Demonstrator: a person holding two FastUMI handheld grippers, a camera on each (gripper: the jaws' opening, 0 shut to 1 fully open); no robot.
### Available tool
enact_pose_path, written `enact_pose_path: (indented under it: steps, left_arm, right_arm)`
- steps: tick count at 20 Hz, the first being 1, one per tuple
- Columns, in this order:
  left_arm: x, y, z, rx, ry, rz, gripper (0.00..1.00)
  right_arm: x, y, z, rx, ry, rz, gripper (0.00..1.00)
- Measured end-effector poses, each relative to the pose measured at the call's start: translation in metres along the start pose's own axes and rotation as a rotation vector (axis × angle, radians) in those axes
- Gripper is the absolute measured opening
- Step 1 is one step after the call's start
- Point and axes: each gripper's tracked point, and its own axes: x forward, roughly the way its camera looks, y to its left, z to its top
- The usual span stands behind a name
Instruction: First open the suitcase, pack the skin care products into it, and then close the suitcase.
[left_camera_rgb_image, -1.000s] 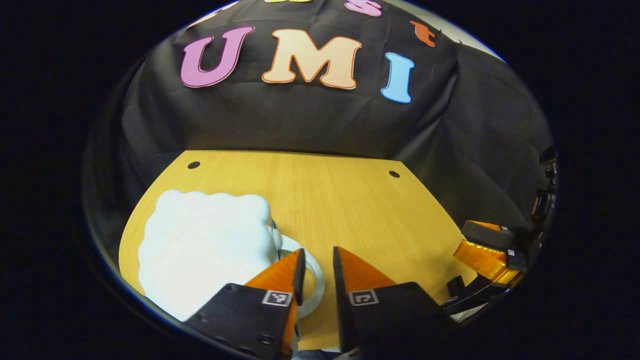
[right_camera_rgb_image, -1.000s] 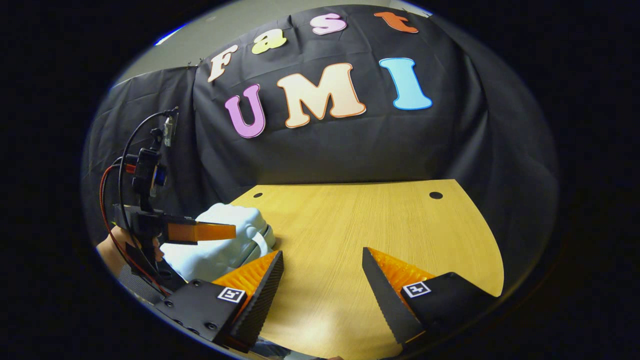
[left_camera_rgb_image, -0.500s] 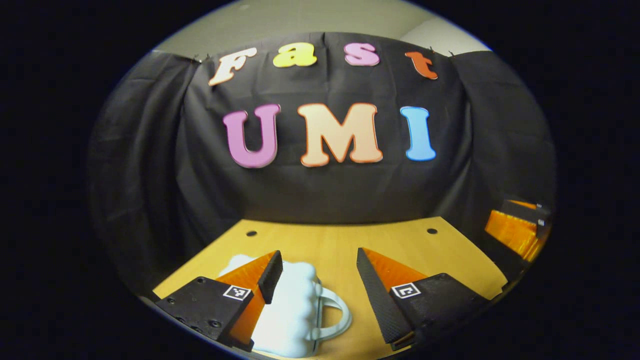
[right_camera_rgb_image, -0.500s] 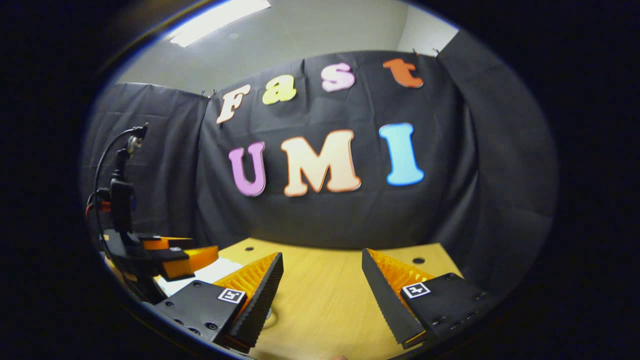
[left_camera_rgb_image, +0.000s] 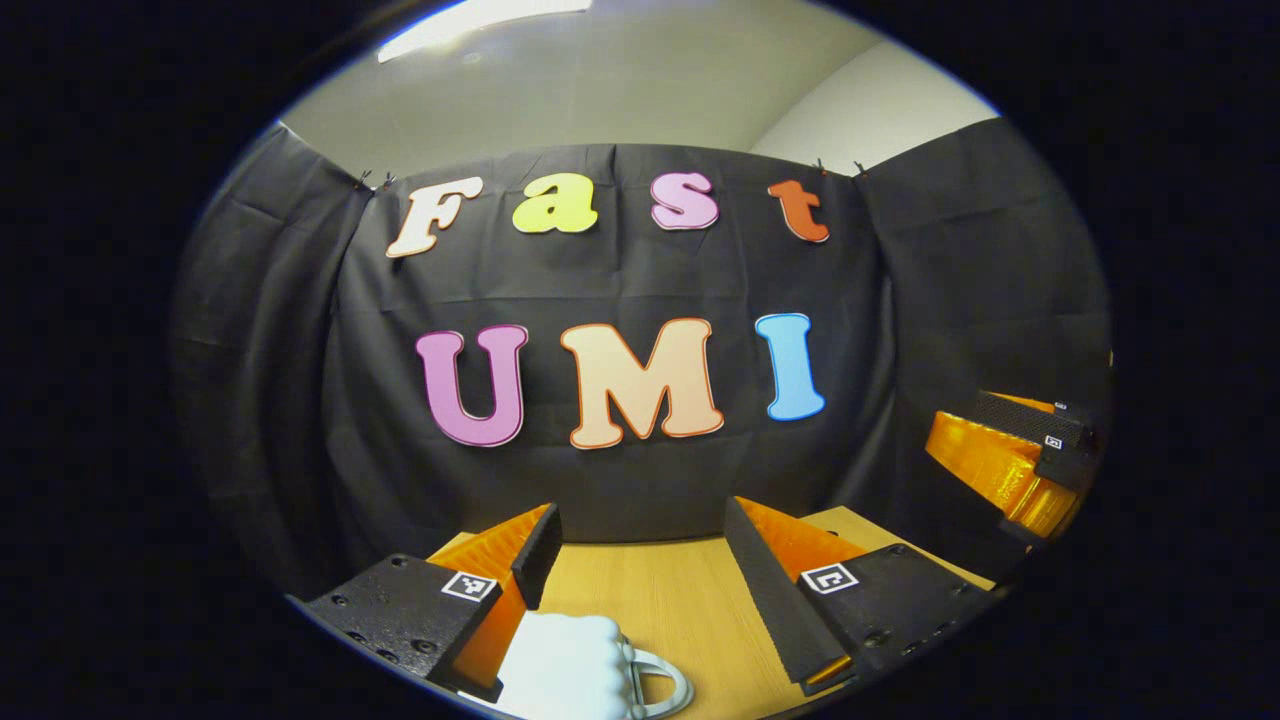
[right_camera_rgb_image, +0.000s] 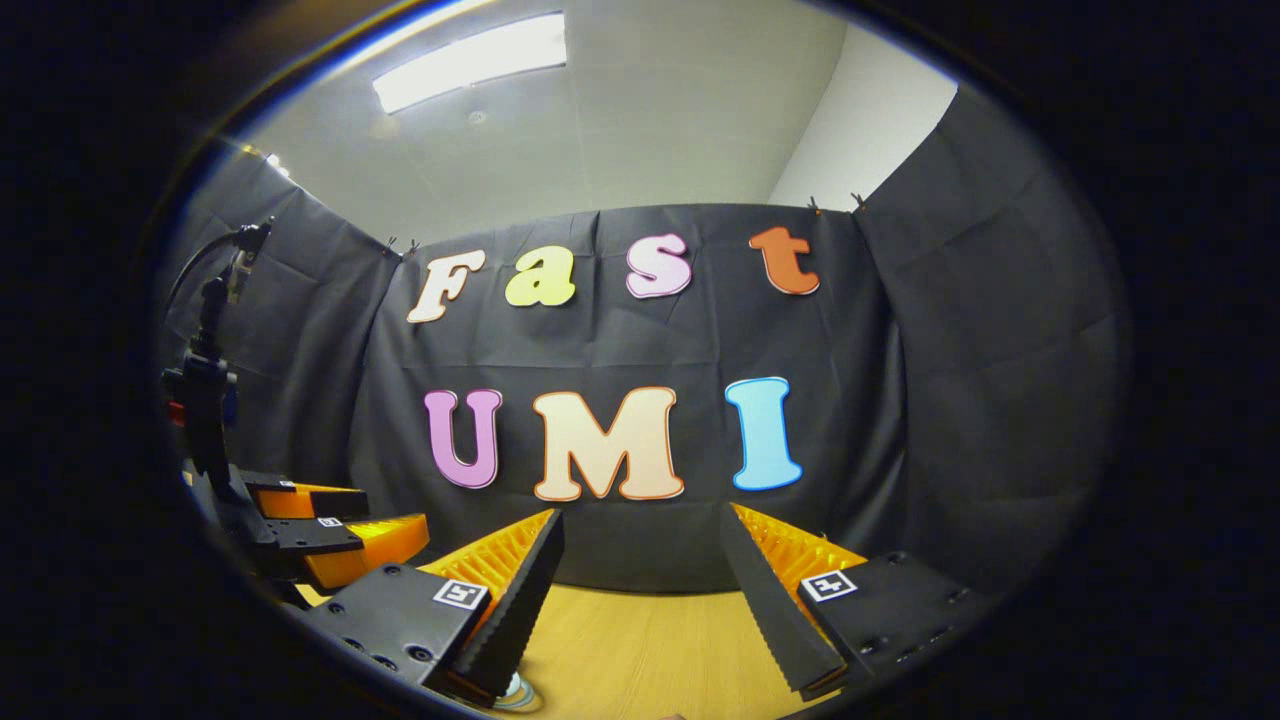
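Observation:
A pale, puffy cloud-shaped suitcase (left_camera_rgb_image: 565, 665) lies shut on the wooden table (left_camera_rgb_image: 680, 590) at the bottom of the left gripper view, its loop handle (left_camera_rgb_image: 668, 685) pointing right. My left gripper (left_camera_rgb_image: 640, 510) is open above and behind it, with nothing between its fingers. In the right gripper view, my right gripper (right_camera_rgb_image: 640, 515) is also open and empty over the table (right_camera_rgb_image: 640, 650). The left gripper (right_camera_rgb_image: 340, 525) appears at that view's left edge, and the right gripper (left_camera_rgb_image: 1010, 450) at the right edge of the left gripper view. I see no skin care products.
Black cloth walls close the booth behind and on both sides. Above them are a pale ceiling and a strip light (right_camera_rgb_image: 470, 60). A cable and mount (right_camera_rgb_image: 205, 330) rise from the left gripper.
Both grippers have risen and tilted up, so the table and suitcase dropped to the bottom of the views. The left gripper's fingers went from nearly shut to wide apart.

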Motion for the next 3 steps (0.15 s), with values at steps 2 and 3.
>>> enact_pose_path:
  steps: [2, 3]
  left_arm:
    - [-0.0045, -0.0005, 0.0063, -0.019, -0.010, -0.021, 0.94]
    - [-0.0061, -0.0012, 0.0069, -0.033, -0.013, -0.030, 0.94]
  right_arm:
    - [-0.0060, 0.0016, 0.0071, -0.020, -0.010, -0.010, 0.97]
    - [-0.0092, 0.0020, 0.0128, -0.027, -0.021, -0.017, 0.97]
